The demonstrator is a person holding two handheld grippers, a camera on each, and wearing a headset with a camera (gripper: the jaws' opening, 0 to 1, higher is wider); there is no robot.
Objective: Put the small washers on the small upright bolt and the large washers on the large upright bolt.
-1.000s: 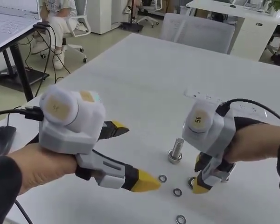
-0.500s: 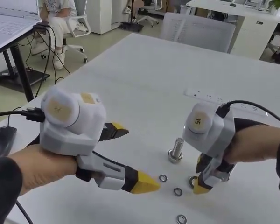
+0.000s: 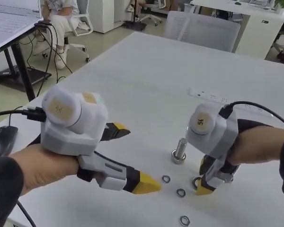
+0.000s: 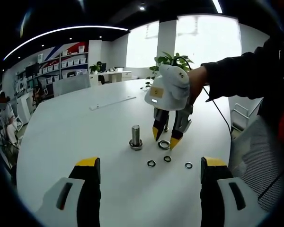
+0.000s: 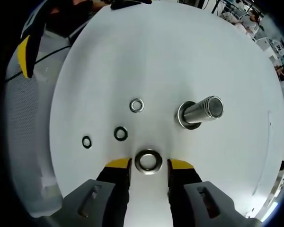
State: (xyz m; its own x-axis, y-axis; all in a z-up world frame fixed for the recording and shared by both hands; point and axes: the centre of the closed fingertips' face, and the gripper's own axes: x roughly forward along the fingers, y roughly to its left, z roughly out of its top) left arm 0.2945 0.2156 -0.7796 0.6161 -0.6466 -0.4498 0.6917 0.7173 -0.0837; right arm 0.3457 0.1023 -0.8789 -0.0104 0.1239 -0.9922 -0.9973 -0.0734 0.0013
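Observation:
One upright steel bolt stands mid-table with a ring at its foot. My right gripper points down at the table. Its jaws stand close on either side of a large washer that lies flat, with a thin gap on each side. Three small washers lie in a row in front of the bolt. My left gripper hovers wide open to their left, holding nothing.
The white table carries a white power strip behind the bolt. A grey chair stands at the far edge. A laptop stand and a seated person are off to the left.
Both grippers hold almost the same places. The right jaws stay around the large washer, and the small picture shift comes from the head camera.

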